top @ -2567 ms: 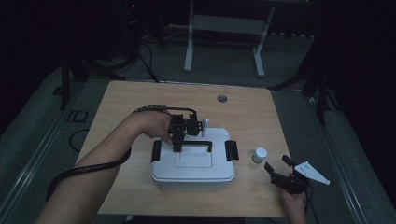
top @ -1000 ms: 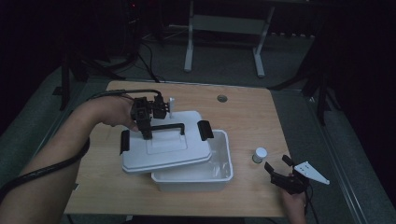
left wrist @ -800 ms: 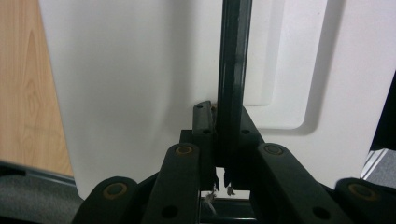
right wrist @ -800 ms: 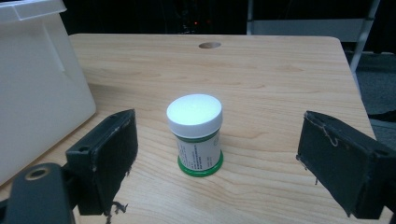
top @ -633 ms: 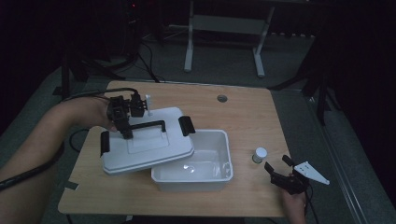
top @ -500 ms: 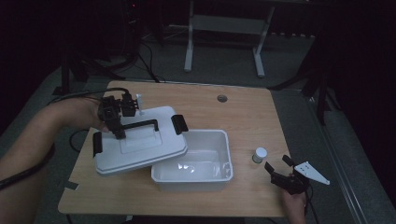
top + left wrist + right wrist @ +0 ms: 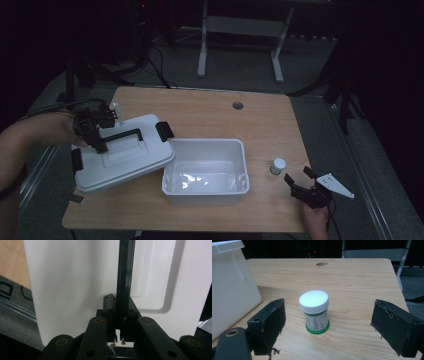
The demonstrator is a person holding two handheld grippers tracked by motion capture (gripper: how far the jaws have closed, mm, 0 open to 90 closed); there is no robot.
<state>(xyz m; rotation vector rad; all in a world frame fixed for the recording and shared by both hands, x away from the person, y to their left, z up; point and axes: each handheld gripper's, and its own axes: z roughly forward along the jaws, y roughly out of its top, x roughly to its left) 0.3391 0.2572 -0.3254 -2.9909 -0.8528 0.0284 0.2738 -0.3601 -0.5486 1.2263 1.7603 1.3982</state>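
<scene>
White-capped jar [image 7: 314,310] between (wide-spread) right gripper [image 7: 337,325] jaws

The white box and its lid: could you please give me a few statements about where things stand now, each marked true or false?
1. The left gripper is shut on the lid's black handle. True.
2. The lid sits closed on the white box. False: it is off the box, held tilted to the box's left.
3. The right gripper grips the small bottle. False: its jaws are wide open, the bottle standing free ahead of them.
4. The bottle stands upright on the wooden table, outside the box. True.
5. The box is full. False: it looks empty.
</scene>
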